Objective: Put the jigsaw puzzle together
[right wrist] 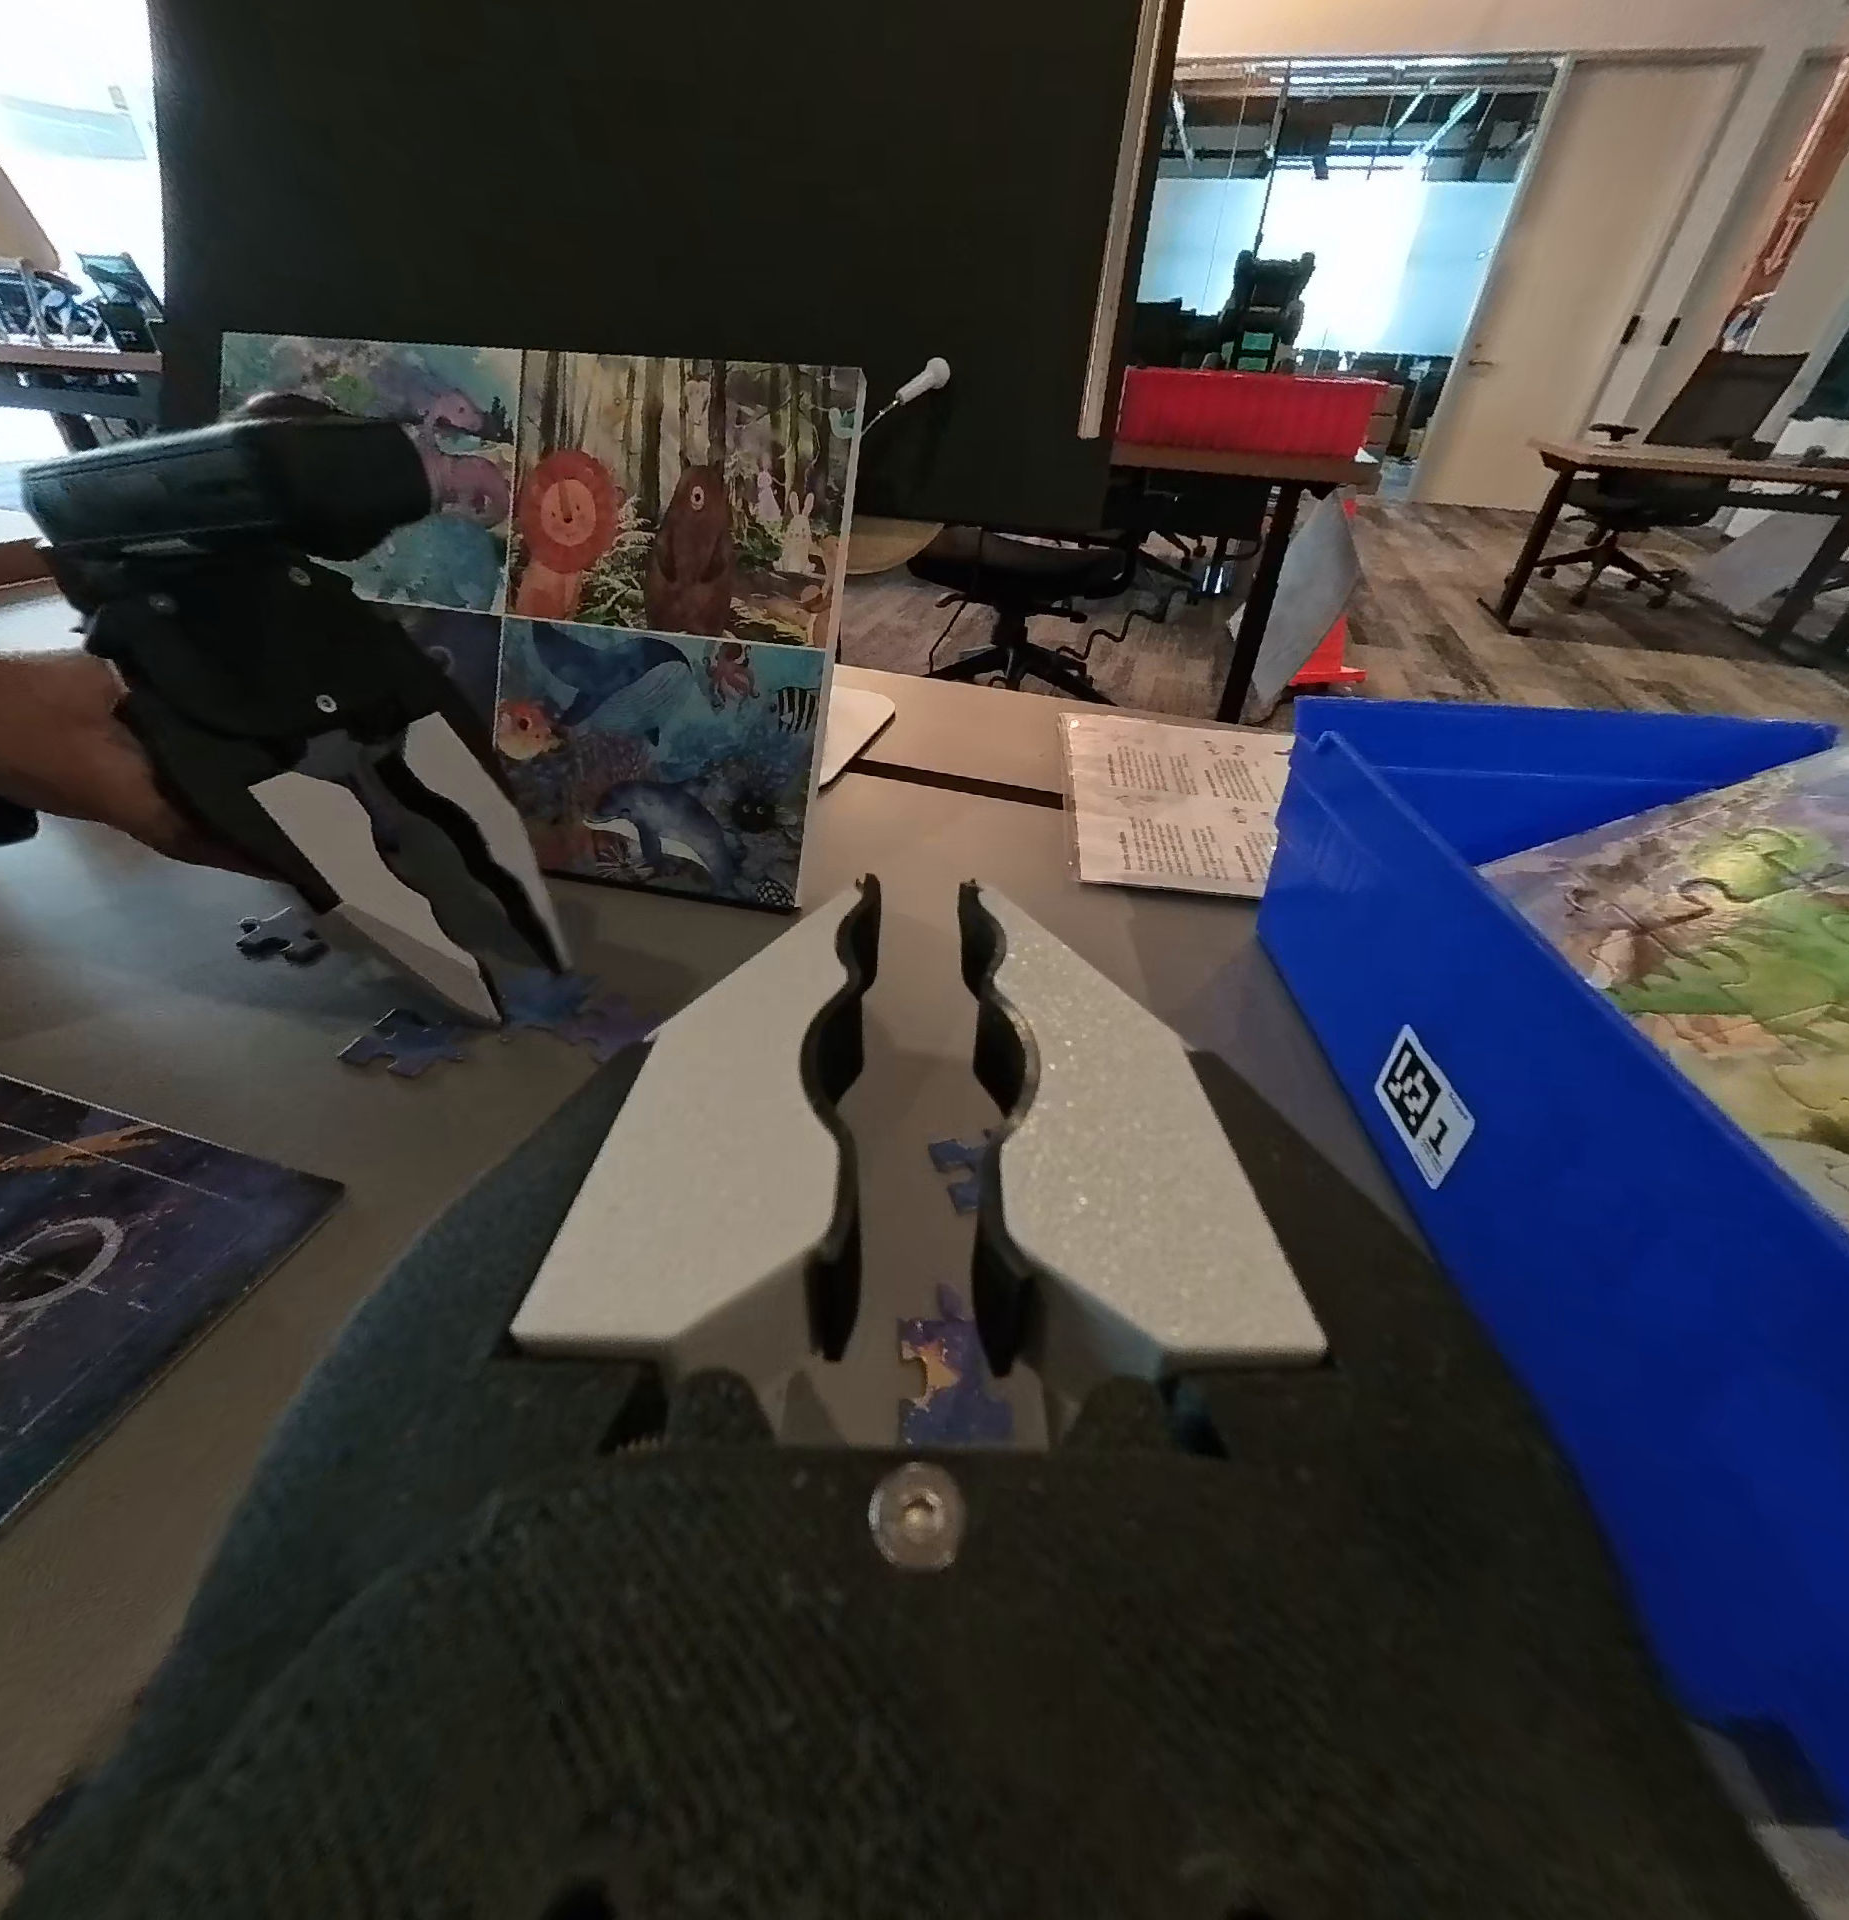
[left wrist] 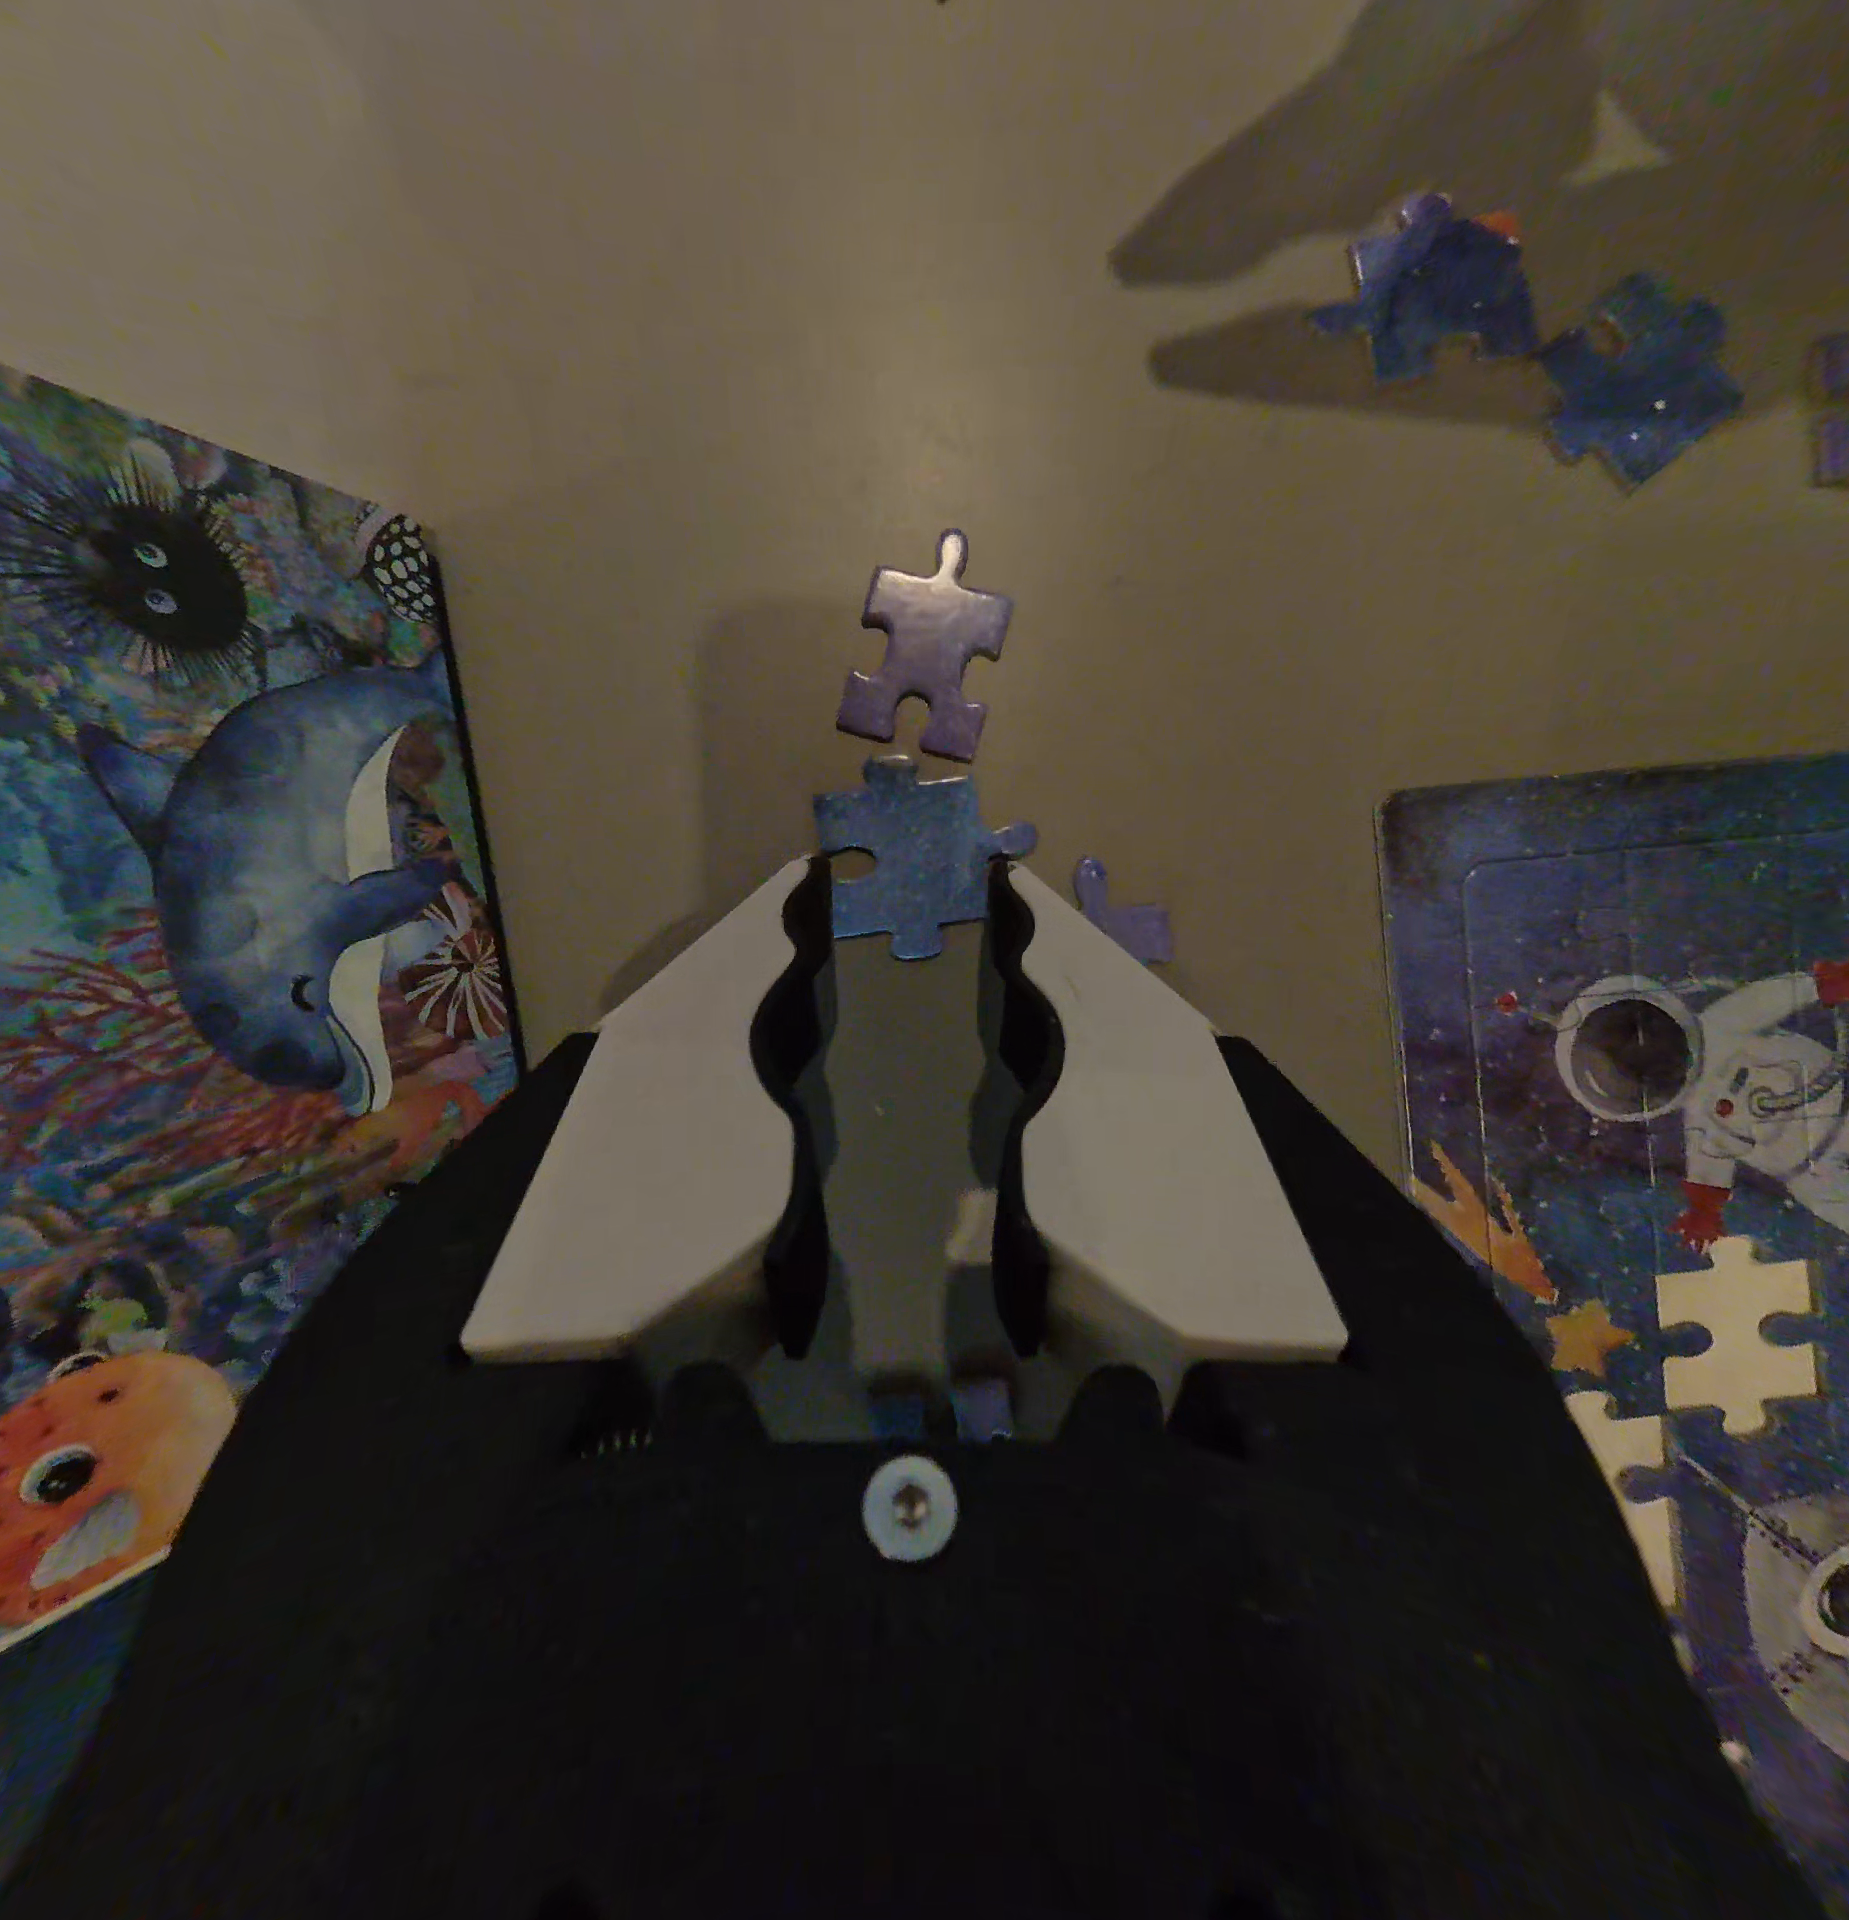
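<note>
Left gripper (left wrist: 907, 868) pinches blue piece (left wrist: 904, 868) on table (left wrist: 691, 364) | right gripper (right wrist: 912, 894) narrow, empty | step: pickup | next: carry to puzzle board (left wrist: 1522, 1091), align with gap

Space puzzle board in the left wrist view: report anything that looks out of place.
The space puzzle board has a piece-shaped bare gap showing pale backing, so it is unfinished. Loose blue pieces lie scattered on the table, off the board. The left gripper fingers straddle one blue piece.
</note>
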The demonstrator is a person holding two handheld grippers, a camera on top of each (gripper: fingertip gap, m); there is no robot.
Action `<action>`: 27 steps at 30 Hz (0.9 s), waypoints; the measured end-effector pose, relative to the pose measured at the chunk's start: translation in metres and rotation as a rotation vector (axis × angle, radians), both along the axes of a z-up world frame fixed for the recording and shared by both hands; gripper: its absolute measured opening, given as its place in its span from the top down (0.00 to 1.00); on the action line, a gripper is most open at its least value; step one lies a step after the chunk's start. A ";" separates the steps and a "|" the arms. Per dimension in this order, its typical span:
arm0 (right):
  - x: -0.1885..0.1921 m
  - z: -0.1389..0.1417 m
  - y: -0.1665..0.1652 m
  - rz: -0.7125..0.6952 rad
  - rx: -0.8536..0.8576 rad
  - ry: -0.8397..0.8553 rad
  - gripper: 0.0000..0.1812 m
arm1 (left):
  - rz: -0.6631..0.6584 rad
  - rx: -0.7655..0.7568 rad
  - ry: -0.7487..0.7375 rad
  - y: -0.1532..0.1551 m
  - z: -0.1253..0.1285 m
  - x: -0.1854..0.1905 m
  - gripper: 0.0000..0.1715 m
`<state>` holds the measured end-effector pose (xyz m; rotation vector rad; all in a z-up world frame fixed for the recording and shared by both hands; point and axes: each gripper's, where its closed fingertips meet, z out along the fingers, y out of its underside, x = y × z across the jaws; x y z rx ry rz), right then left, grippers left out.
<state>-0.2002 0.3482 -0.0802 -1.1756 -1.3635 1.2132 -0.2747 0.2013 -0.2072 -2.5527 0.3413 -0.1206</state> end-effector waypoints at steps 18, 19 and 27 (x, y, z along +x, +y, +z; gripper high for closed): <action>0.000 0.000 -0.001 0.016 -0.039 0.000 0.92 | 0.148 0.046 -0.046 -0.006 0.006 -0.021 0.70; 0.000 0.000 -0.001 0.017 -0.042 0.000 0.92 | 0.155 0.044 -0.035 -0.005 0.004 -0.022 0.69; 0.000 0.000 -0.001 0.021 -0.044 -0.002 0.92 | 0.185 0.084 0.044 0.009 0.000 -0.037 0.60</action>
